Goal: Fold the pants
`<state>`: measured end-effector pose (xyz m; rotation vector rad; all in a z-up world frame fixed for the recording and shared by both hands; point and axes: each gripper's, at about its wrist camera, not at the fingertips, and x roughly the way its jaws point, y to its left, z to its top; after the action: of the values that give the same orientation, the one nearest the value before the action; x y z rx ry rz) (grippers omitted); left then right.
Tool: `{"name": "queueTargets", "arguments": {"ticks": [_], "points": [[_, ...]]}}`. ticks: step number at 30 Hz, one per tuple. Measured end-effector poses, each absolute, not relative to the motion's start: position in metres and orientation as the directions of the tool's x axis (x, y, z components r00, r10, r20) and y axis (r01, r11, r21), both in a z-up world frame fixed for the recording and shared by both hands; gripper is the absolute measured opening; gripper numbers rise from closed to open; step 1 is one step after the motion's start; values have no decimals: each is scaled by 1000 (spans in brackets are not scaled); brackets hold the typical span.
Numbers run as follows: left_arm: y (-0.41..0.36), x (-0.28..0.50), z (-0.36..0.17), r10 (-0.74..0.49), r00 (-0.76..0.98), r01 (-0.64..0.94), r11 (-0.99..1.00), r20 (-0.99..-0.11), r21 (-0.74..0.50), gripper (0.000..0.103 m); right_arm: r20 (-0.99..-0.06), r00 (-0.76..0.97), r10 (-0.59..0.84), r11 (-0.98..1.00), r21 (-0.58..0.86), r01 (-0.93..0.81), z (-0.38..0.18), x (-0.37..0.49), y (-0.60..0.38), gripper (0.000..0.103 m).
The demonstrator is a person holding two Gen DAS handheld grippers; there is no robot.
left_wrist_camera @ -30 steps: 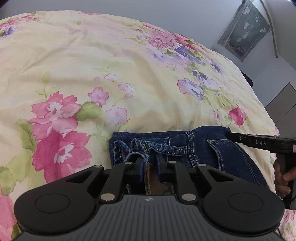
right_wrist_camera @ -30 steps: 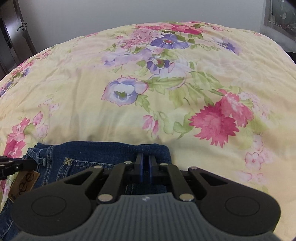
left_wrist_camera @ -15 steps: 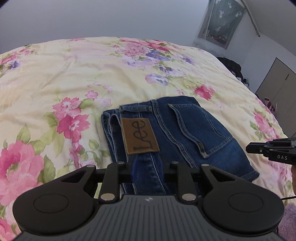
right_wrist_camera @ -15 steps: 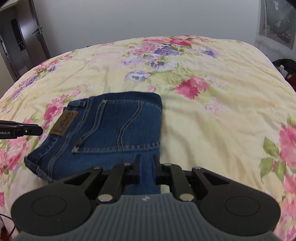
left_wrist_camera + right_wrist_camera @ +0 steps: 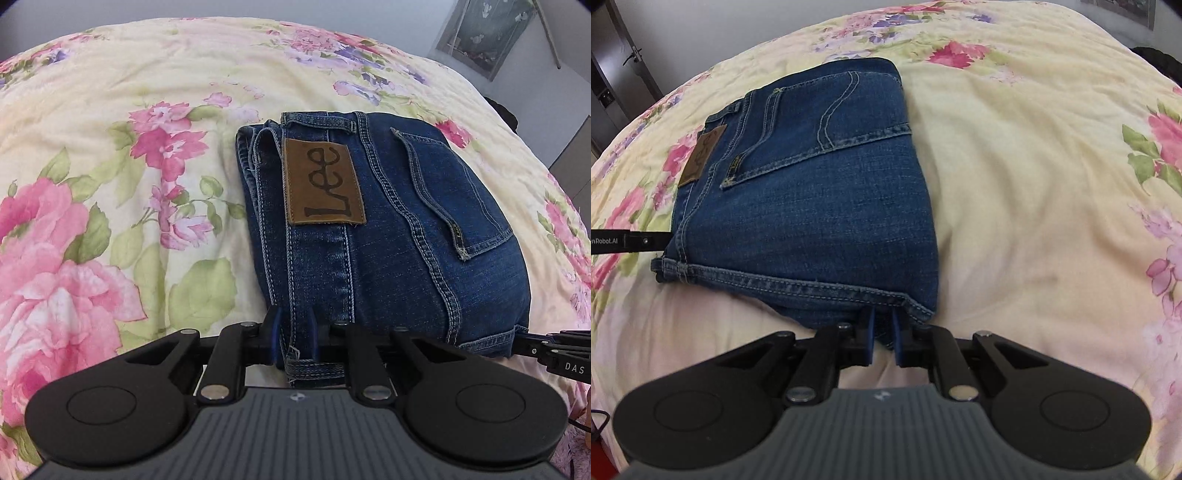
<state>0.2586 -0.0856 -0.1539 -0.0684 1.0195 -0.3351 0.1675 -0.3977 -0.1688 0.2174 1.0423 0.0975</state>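
Note:
Folded blue jeans (image 5: 388,240) with a brown Lee patch (image 5: 323,182) lie on the floral bedspread (image 5: 110,147). My left gripper (image 5: 293,339) is shut on the hem at the near left corner of the fold. In the right wrist view the jeans (image 5: 812,192) lie as a compact rectangle, back pocket up. My right gripper (image 5: 882,338) is shut on the denim at the near right corner. Each gripper's fingers show at the edge of the other's view, the right one (image 5: 550,347) and the left one (image 5: 628,242).
The yellow floral bedspread (image 5: 1034,184) spreads wide on all sides of the jeans. A dark door (image 5: 617,74) stands at the far left. A framed picture (image 5: 484,37) hangs on the wall at the far right.
Both grippers pulled back toward me from the waistband side to the near edge, dropped low over the bed and now pinch the near corners of the fold.

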Motion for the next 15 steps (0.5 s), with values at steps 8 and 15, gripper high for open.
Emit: {"name": "queueTargets", "arguments": {"ticks": [8, 15], "points": [[-87, 259, -134, -295, 485, 250, 949, -824, -192, 19, -829, 521, 204, 970, 244, 8, -148, 164, -405, 17], [-83, 267, -117, -287, 528, 261, 951, -799, -169, 45, -777, 598, 194, 975, 220, -30, -109, 171, -413, 53]]}}
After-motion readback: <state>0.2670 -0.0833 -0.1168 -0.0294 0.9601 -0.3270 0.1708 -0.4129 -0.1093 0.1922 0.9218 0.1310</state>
